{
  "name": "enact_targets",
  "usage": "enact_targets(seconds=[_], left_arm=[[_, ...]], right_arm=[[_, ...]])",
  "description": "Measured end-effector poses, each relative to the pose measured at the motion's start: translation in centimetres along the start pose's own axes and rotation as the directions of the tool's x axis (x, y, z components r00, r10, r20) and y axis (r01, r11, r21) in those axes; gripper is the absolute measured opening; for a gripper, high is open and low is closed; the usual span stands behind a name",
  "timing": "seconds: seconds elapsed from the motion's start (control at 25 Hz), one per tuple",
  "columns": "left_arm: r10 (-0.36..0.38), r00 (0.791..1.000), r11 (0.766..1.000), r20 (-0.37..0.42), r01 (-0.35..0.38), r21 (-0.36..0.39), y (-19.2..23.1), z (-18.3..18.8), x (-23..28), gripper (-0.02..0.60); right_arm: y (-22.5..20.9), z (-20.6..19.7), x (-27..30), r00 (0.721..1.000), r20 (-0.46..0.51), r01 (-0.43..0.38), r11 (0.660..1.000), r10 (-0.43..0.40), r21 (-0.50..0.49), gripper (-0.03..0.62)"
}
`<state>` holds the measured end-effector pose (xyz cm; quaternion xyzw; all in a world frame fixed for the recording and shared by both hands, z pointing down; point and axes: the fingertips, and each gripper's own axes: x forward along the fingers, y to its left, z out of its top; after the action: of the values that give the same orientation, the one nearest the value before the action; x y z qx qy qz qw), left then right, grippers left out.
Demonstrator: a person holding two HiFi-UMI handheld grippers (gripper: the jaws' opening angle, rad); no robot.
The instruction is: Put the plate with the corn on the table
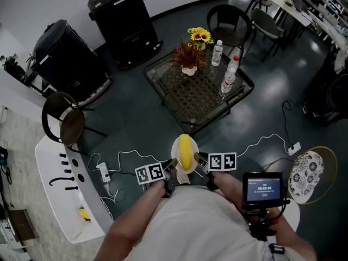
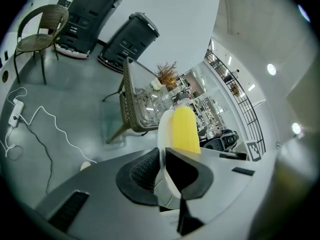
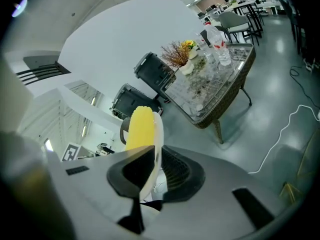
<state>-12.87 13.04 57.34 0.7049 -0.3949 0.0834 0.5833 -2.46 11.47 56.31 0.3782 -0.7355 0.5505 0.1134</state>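
— Plate (image 1: 177,157) first: where is it, and what of it can't I see?

— It hangs between your two grippers, off the worktop (image 1: 202,98), which stands ahead of them and well apart. Your left hand-held gripper (image 2: 162,156) is closed on the plate's left rim, with only the rim's thickness between its jaws. Your right hand-held gripper (image 3: 154,159) pinches the opposite rim the same way. Each gripper view shows the plate edge-on, and the jaws cover its near part. From your head, your own chest cuts off both handles.

— And the corn (image 1: 186,150)?

— One cob, lying on the one plate, pointing away from you and just ahead of both sets of jaws.

— What's on the worktop?

— Three bottles (image 1: 228,82) on the side ahead of your right hand-held gripper, and two flower pots (image 1: 190,69) at the far edge. In the left gripper view the bottles blur into the glass.

— Anything else?

— Two black bins (image 1: 122,20) stand beyond the worktop, ahead and left of your left hand-held gripper. One small screen (image 1: 263,188) sits just right of your right hand-held gripper; its print is too small to read.
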Motion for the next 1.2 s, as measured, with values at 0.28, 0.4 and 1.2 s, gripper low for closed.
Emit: enact_targets(seconds=[0.28,0.4,1.2], left_arm=[[-0.032,0.999,0.999,-0.023,0.033,0.021,1.1,4.4,0.8,0.041],[-0.035,0.999,0.999,-0.028,0.035,0.018,2.1,5.8,0.6,0.041],[-0.047,0.999,0.998,-0.028,0.048,0.028,3.6,10.9,2.1,0.041]], right_arm=[[0.7,3.2,2.8,0.999,0.040,0.025,1.000,-0.025,-0.002,0.051],[1.2,3.9,4.3,0.998,0.044,0.034,0.999,-0.034,0.003,0.051],[1.5,7.7,8.0,0.998,0.047,0.043,0.999,-0.043,0.002,0.051]])
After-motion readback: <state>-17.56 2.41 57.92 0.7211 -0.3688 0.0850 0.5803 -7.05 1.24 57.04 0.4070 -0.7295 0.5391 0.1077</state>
